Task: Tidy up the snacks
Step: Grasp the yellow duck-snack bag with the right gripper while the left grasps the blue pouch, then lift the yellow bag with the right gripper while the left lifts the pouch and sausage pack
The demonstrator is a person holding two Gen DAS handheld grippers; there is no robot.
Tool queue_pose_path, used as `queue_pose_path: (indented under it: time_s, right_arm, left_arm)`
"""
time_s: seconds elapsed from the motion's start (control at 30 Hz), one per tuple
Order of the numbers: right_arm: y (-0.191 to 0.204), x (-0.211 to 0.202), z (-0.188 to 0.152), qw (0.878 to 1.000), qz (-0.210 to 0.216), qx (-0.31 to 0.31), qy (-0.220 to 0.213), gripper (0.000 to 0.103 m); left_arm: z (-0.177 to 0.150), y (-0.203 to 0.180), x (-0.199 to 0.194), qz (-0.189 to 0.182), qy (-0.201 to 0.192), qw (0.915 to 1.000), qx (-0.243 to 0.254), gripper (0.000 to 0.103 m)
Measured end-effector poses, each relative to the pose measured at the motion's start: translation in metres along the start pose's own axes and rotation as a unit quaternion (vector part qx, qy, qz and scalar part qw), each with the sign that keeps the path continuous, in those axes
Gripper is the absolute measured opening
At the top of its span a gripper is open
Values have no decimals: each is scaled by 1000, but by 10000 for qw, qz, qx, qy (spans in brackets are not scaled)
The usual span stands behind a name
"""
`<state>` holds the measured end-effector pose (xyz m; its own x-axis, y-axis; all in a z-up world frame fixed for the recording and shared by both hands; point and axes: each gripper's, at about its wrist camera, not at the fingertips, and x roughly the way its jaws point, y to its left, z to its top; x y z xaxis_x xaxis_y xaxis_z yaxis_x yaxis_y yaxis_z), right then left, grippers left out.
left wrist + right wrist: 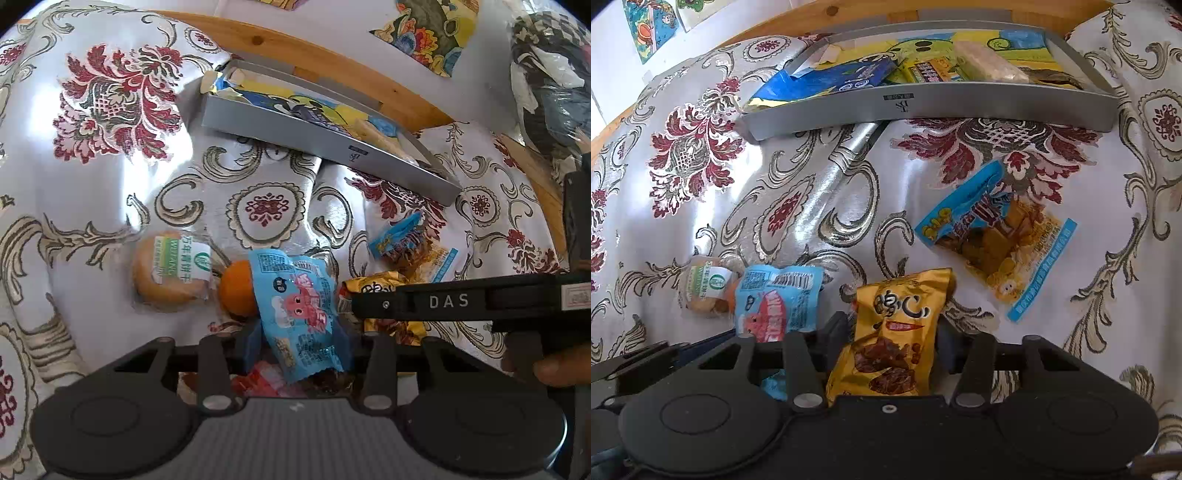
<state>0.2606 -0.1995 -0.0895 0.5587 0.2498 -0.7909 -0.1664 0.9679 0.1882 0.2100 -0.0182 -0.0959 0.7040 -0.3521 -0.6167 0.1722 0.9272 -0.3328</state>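
Observation:
My left gripper (299,343) is shut on a light blue packet with a red cartoon (299,310), which stands tilted between the fingers. In the right wrist view the same blue packet (775,299) shows at lower left. My right gripper (892,339) is shut on a gold packet (890,332). The left wrist view has that gold packet (373,288) partly hidden behind the right gripper's black body (443,302). A grey tray (923,107) holding several snacks lies at the far side. A blue-and-orange packet (993,240) lies loose on the cloth before it.
A wrapped round biscuit (170,273) and an orange ball-like item (236,288) lie left of the blue packet. The shiny floral cloth (110,166) is wrinkled. A wooden edge (295,48) runs behind the tray (325,144). A dark plastic bag (546,92) sits at far right.

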Motion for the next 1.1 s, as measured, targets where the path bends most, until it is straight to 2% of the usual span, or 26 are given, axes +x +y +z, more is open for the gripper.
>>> queue_pose_path:
  time_s: [0.37,0.67,0.8,1.0,1.1]
  right_arm:
    - [1,-6,-3,10000,7,-75,-5,45]
    - [-8,-15,-10,9999,-90,-14,130,45]
    - [-8,-22,-16,9998,39,-47,193,46]
    - [0,-26,-24,9988,234,-228,373,49]
    - [3,-24,-25,9985,203,-253,436,53]
  left_arm:
    - [2,-3,-1,142,78,9998,-77,43]
    - [-5,2,-23,336,303,9987,-253,43]
    - [-12,3,-38,519,327,9975,-357,43]
    - [-18,-3,-43,647,472,9965,-242,42]
    - [-18,-5,-41,709,426,9964,-157,50]
